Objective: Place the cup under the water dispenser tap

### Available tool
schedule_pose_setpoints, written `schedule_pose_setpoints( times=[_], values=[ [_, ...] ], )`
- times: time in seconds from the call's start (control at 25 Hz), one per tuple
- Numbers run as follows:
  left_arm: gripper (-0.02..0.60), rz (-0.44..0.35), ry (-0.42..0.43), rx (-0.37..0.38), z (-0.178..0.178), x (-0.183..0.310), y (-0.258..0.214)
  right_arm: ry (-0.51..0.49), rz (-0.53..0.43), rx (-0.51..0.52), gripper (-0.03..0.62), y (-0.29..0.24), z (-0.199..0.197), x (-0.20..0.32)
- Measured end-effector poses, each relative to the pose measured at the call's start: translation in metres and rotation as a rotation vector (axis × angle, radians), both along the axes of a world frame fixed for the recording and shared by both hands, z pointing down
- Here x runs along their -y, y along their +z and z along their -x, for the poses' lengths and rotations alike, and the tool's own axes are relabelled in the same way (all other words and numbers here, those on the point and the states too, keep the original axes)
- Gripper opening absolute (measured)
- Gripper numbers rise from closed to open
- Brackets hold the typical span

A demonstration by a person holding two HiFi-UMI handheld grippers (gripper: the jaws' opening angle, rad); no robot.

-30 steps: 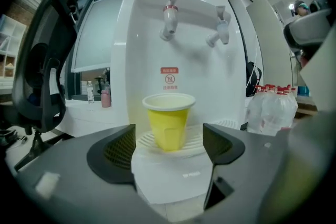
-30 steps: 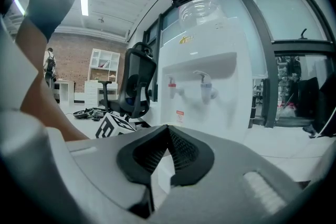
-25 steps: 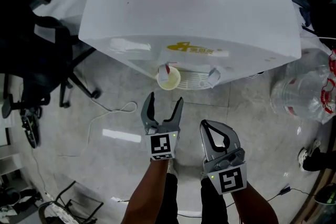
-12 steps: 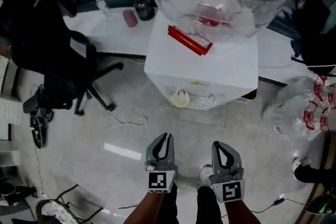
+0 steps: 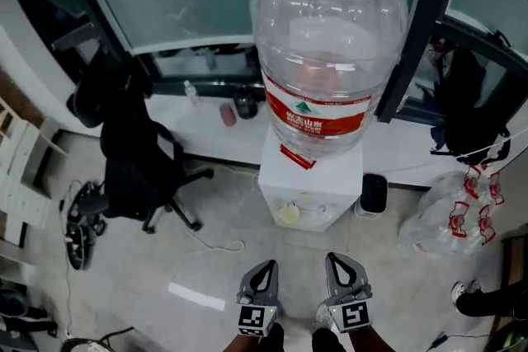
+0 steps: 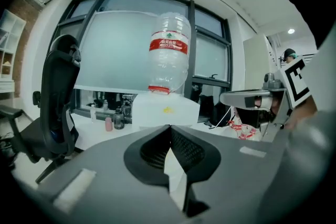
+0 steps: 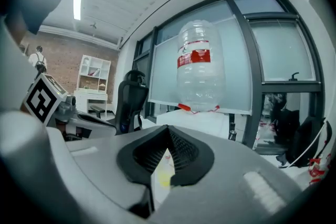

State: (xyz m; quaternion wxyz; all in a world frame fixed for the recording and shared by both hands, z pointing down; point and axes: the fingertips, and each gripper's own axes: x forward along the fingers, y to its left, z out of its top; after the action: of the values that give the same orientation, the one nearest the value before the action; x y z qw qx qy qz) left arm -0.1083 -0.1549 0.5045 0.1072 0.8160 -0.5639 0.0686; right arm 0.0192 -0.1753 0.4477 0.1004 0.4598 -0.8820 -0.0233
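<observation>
A pale yellow cup (image 5: pixel 289 214) stands on the drip tray under a tap of the white water dispenser (image 5: pixel 310 185), which carries a big clear bottle (image 5: pixel 327 53) with a red label. Both grippers are at the bottom edge of the head view, well back from the dispenser. My left gripper (image 5: pixel 262 270) is shut with nothing in it. My right gripper (image 5: pixel 341 266) is also shut and empty. In the left gripper view the dispenser (image 6: pixel 165 110) and its bottle (image 6: pixel 168 52) show beyond the shut jaws. A sliver of the cup (image 7: pixel 164 180) shows below the right gripper's shut jaws.
A black office chair (image 5: pixel 140 169) stands left of the dispenser. A white desk (image 5: pixel 206 132) with small bottles runs along the glass wall behind. Clear bags of empty bottles (image 5: pixel 450 214) lie on the right. A white cable (image 5: pixel 219 243) loops over the grey floor.
Both grippers have drawn back from the dispenser and risen. The left jaws, wide open a second ago, have shut. The cup stays under the tap.
</observation>
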Motion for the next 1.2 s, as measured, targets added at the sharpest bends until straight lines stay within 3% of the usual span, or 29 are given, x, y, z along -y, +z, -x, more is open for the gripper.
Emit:
schedule_pose_setpoints(
  times=[0.2, 0.44, 0.64, 0.96, 1.2],
  values=[
    [0.028, -0.046, 0.079, 0.024, 0.002, -0.016, -0.052, -0.082, 0.014, -0.046, 0.003, -0.036, 0.016, -0.019],
    [0.035, -0.087, 0.023, 0.084, 0.032, -0.033, -0.085, -0.123, 0.008, 0.04, 0.003, -0.069, 0.036, -0.034],
    [0.035, -0.104, -0.071, 0.019, 0.056, -0.046, -0.106, -0.196, -0.058, 0.028, 0.003, -0.097, 0.056, -0.037],
    [0.035, -0.146, -0.084, 0.012, 0.057, -0.057, -0.127, -0.259, -0.115, -0.026, 0.002, -0.121, 0.072, -0.042],
    [0.035, -0.166, -0.076, 0.033, 0.056, -0.054, -0.133, -0.245, -0.112, 0.004, 0.002, -0.125, 0.073, -0.038]
  ],
)
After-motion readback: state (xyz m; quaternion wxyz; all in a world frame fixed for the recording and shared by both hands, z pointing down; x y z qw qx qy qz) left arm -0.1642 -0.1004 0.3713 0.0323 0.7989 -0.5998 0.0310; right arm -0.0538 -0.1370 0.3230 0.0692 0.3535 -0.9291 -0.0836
